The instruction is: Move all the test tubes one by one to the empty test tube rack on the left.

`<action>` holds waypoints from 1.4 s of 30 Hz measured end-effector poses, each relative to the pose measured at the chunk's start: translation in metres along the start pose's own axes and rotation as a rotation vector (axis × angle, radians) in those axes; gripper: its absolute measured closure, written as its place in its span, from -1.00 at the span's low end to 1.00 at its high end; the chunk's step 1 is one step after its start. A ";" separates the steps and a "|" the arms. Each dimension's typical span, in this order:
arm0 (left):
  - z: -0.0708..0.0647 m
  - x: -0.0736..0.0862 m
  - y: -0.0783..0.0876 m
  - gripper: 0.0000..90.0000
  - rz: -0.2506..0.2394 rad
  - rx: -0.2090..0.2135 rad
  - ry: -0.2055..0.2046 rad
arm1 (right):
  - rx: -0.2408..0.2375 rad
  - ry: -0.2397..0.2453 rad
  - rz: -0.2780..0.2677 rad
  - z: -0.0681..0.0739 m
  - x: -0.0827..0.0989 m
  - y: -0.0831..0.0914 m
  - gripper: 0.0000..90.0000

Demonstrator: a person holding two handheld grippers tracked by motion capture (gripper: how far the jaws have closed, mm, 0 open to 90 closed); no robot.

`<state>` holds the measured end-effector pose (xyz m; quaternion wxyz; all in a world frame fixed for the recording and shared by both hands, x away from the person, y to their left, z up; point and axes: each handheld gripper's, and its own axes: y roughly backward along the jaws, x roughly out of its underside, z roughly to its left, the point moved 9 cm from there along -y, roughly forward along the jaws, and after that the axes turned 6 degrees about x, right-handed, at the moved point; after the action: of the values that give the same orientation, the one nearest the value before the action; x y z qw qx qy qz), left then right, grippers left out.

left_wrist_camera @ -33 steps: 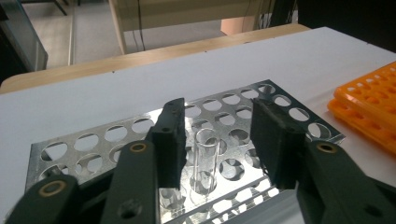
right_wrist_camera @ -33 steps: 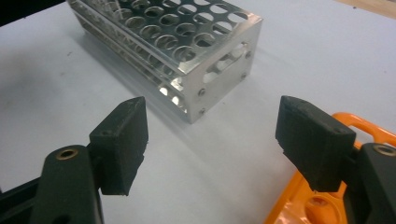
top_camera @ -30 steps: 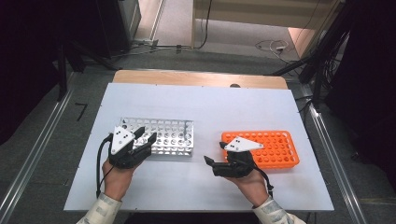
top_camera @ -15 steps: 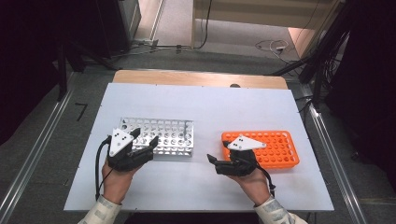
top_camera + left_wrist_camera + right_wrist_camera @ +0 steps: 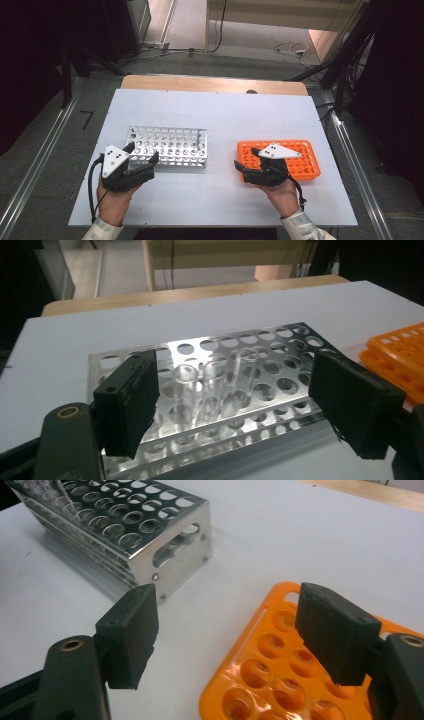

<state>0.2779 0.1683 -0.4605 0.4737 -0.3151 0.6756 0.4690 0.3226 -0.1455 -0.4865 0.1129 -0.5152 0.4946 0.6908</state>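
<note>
Both hands have slid back a little; left gripper (image 5: 235,405) gapes before the silver rack (image 5: 260,365), right gripper (image 5: 230,630) gapes over the orange rack's (image 5: 280,675) corner.

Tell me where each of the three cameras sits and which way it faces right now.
High view: above the person's side, facing forward and down on the white table; both hands, left gripper and right gripper show.
Left gripper view: rides the left gripper, looking along its open jaws at the metal tube rack holding clear tubes.
Right gripper view: rides the right gripper, jaws open over the orange rack.
Shared: both gripper views show both racks.
</note>
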 end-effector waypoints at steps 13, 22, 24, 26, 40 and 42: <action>0.041 0.019 0.026 -0.59 0.008 -0.114 0.026 | 0.081 -0.055 -0.026 -0.043 0.014 0.026 -0.48; 0.062 0.043 0.024 -0.63 0.076 -0.164 0.041 | 0.174 -0.121 -0.032 -0.090 0.037 0.054 -0.49; 0.066 0.046 0.025 -0.63 0.082 -0.173 0.042 | 0.195 -0.130 -0.032 -0.099 0.043 0.060 -0.50; 0.068 0.049 0.026 -0.64 0.091 -0.178 0.040 | 0.210 -0.143 -0.031 -0.109 0.048 0.065 -0.51; 0.085 0.074 0.022 -0.64 0.166 -0.206 0.085 | 0.282 -0.215 0.003 -0.148 0.086 0.089 -0.53; 0.087 0.078 0.019 -0.64 0.179 -0.213 0.087 | 0.276 -0.220 0.005 -0.149 0.089 0.092 -0.54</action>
<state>0.2639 0.2582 -0.5366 0.3643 -0.3222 0.6672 0.5643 0.3113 -0.3402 -0.5046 0.2341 -0.4148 0.5707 0.6689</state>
